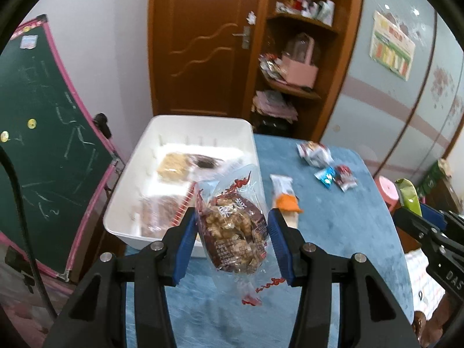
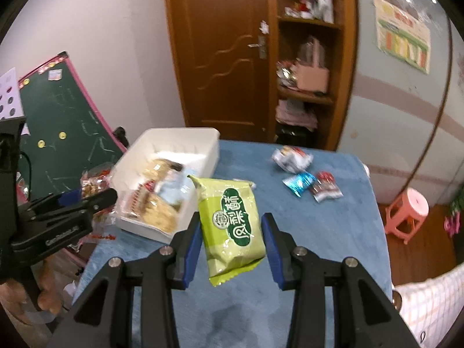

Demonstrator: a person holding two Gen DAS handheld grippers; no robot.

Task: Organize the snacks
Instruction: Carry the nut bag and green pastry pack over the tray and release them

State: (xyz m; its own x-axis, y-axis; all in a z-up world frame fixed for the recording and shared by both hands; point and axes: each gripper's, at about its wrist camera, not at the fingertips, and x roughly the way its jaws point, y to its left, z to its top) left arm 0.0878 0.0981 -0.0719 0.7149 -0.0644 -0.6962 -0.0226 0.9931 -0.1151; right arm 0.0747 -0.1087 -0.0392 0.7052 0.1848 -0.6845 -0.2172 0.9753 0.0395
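Clear bag of brown nut snacks (image 1: 235,229) sits pinched between the blue pads of the left tongs (image 1: 233,233), part-open around it, lifted off the blue counter (image 1: 342,232), just beside the near edge of the white bin (image 1: 127,200). Green snack packet (image 2: 230,226) clamped in the right tongs (image 2: 232,236), narrow gap, tilted, held above the counter right of the bin.

Left wrist view only: orange-and-white bar wrapper (image 1: 285,200) lying on the counter just behind the right pad of the left tongs. In the right wrist view the green packet hides that spot. Right wrist view shows the left tongs side-on at far left with fingers (image 2: 47,295) of the person's hand under them; bag there mostly hidden.

Both views: bin already holds several packets, blurred. Three small wrapped snacks loose on the far counter: silver (image 2: 291,156), blue (image 2: 298,182), red (image 2: 324,190).
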